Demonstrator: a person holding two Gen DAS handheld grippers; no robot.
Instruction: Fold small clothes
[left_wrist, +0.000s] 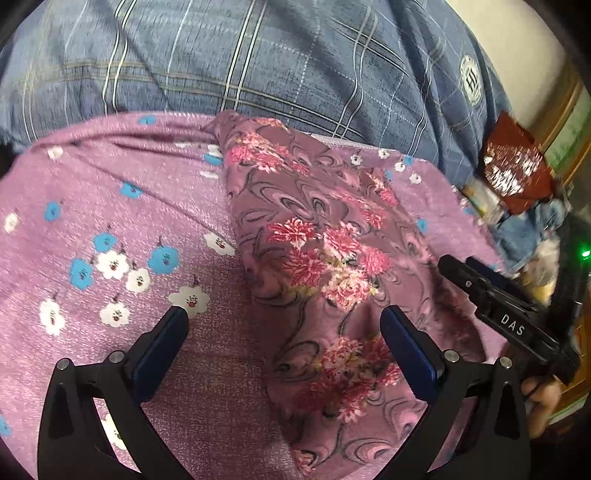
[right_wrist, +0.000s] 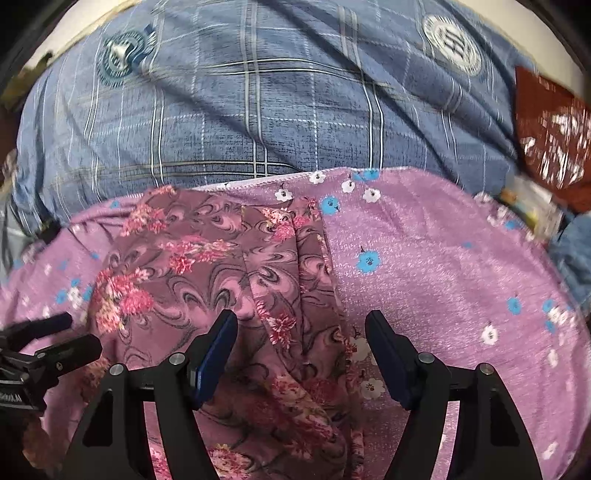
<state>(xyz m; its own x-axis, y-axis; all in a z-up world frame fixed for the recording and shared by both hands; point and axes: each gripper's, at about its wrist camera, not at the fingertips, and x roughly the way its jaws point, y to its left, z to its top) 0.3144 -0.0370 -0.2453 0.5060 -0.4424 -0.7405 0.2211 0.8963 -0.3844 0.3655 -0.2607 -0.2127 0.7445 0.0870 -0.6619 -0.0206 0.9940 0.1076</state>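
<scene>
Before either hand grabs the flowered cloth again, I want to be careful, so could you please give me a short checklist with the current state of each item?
1. Left tongs open and empty: ok, the fingers stand wide apart with nothing between them.
2. Right tongs open and empty: ok, also spread wide.
3. Flowered cloth lying on the purple sheet: ok, it rests there in a long strip.
4. Cloth flat and smooth: not ok, the right wrist view shows lengthwise creases and overlapping layers.
5. Tongs apart from each other: ok, there is a gap between them in both views.
6. Near end of the cloth in sight: cannot tell, it runs out of view below both tongs.
</scene>
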